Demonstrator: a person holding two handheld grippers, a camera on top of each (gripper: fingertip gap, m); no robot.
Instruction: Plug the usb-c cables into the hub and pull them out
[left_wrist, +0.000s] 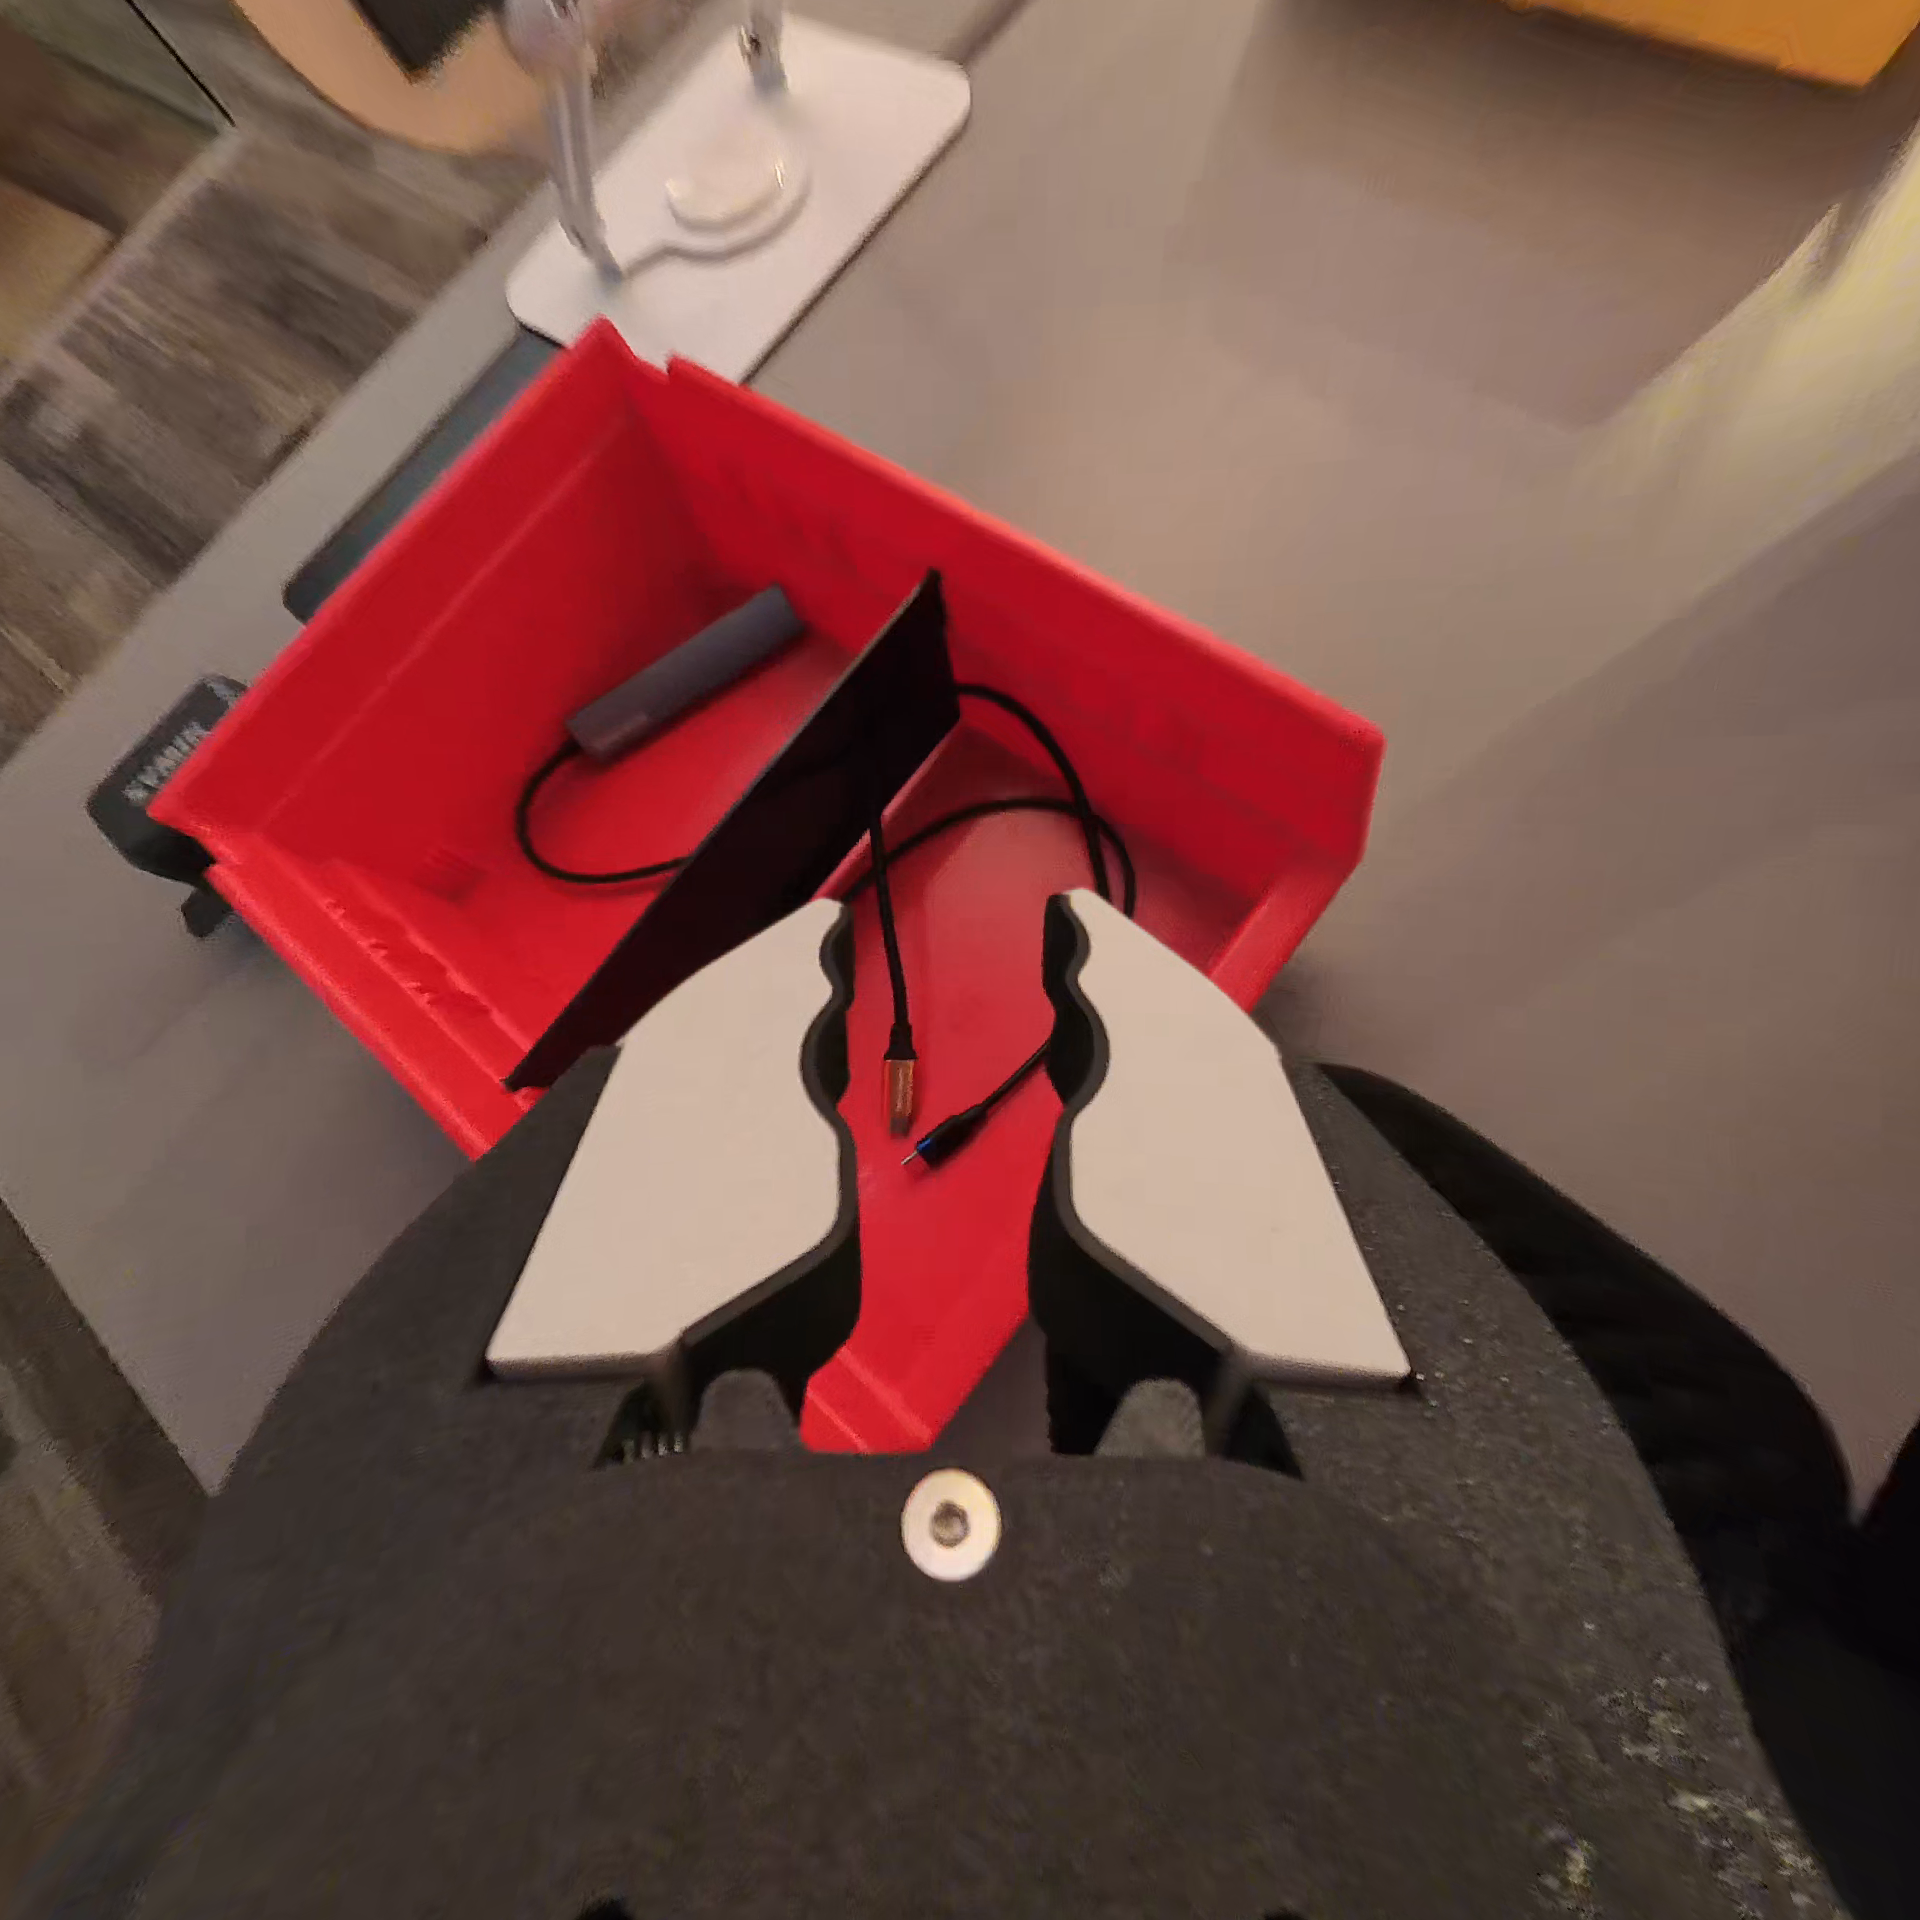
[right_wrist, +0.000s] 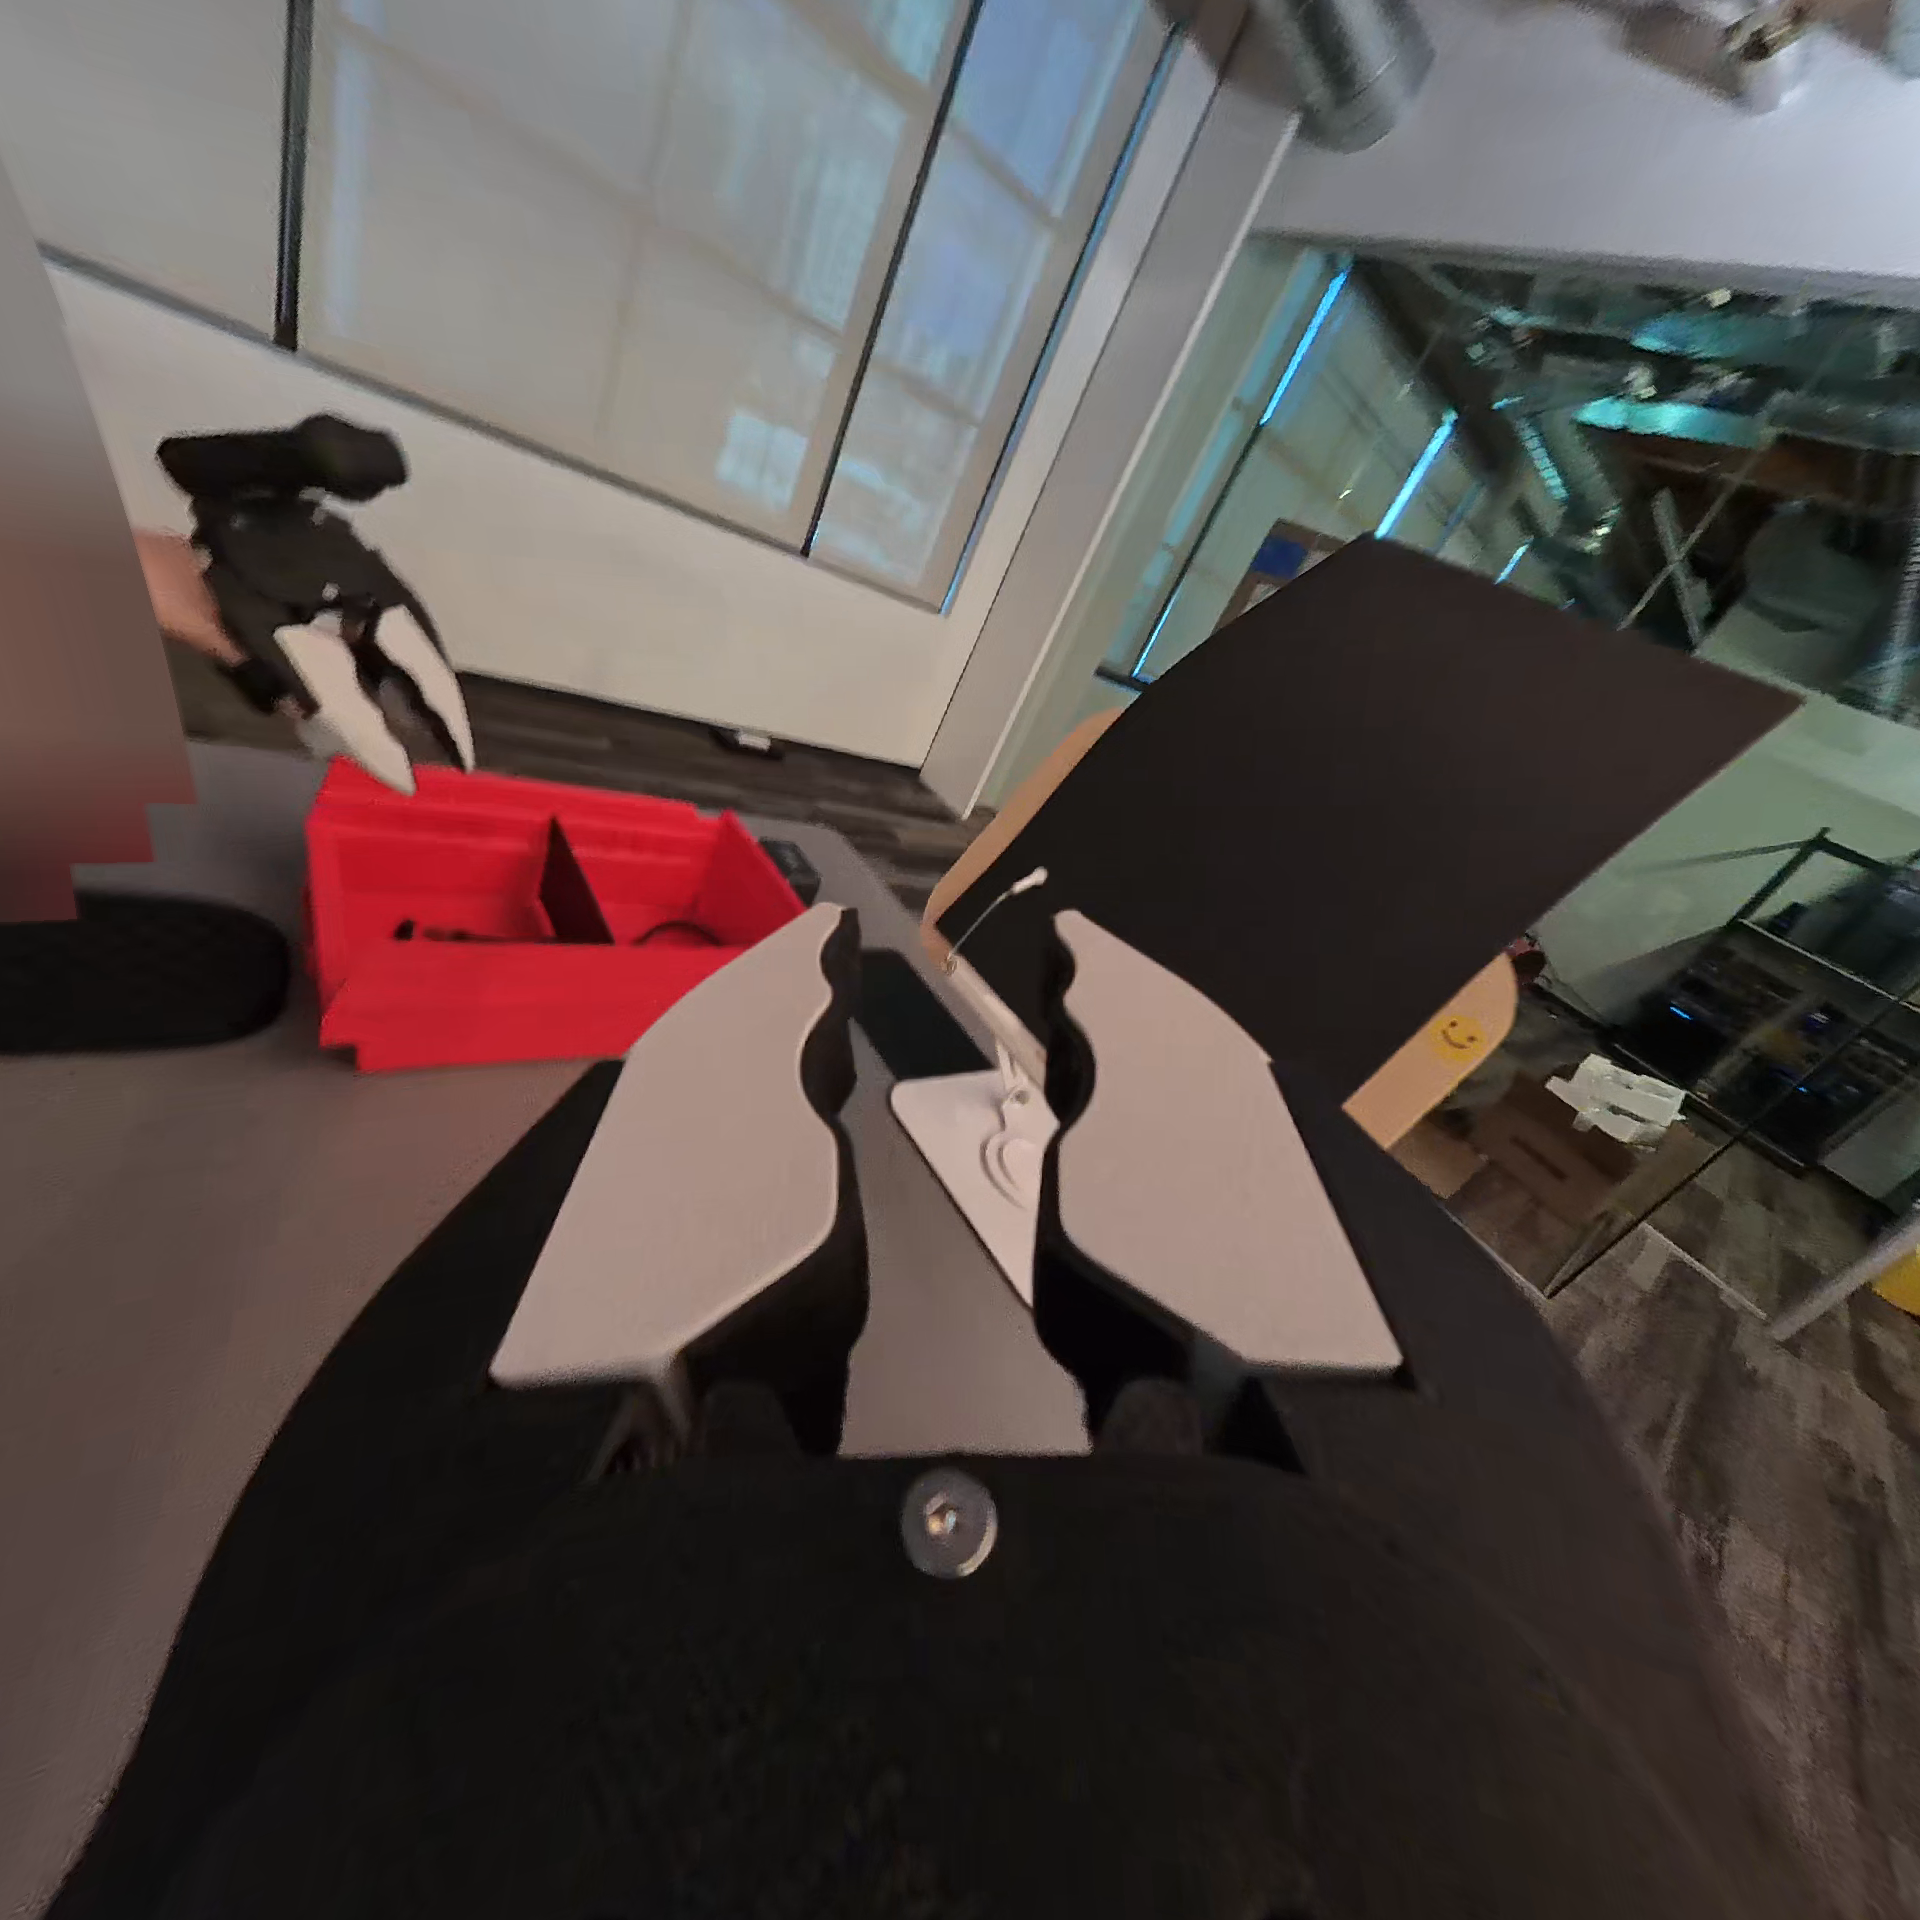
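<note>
Grey table (left_wrist: 1299, 436) is the largest surface, with bare top open to the right of the bin and in front of it; its far edge drops to patterned carpet (right_wrist: 1714, 1507).

Black monitor (right_wrist: 1382, 790) on a white stand base (left_wrist: 748, 197) stands beyond the bin, near the table's far edge.

Red bin (left_wrist: 1174, 665) sits on the table, walls upright, top open. A black divider (left_wrist: 810, 821) splits it into two compartments.

Left compartment: grey hub (left_wrist: 686, 670) lying flat near the back wall, its own black lead curling toward the divider.

Right compartment: two black USB-C cables (left_wrist: 1081, 800) looped loosely on the floor, both unplugged. One ends in a copper-coloured plug (left_wrist: 900, 1091), the other in a smaller dark plug (left_wrist: 940, 1138) just beside it (both well apart from the hub).

Left gripper (left_wrist: 945, 914) hangs above the right compartment, fingers spread, nothing between the pads; the plugs lie below the gap.

Right gripper (right_wrist: 951, 925) is off to the side over bare table, fingers likewise spread on nothing, aimed at the monitor stand.

A black device (left_wrist: 156, 769) at the bin's left outer wall bears writing, too blurred to read. A yellow sticker (right_wrist: 1458, 1037) sits on the tan board behind the monitor.
</note>
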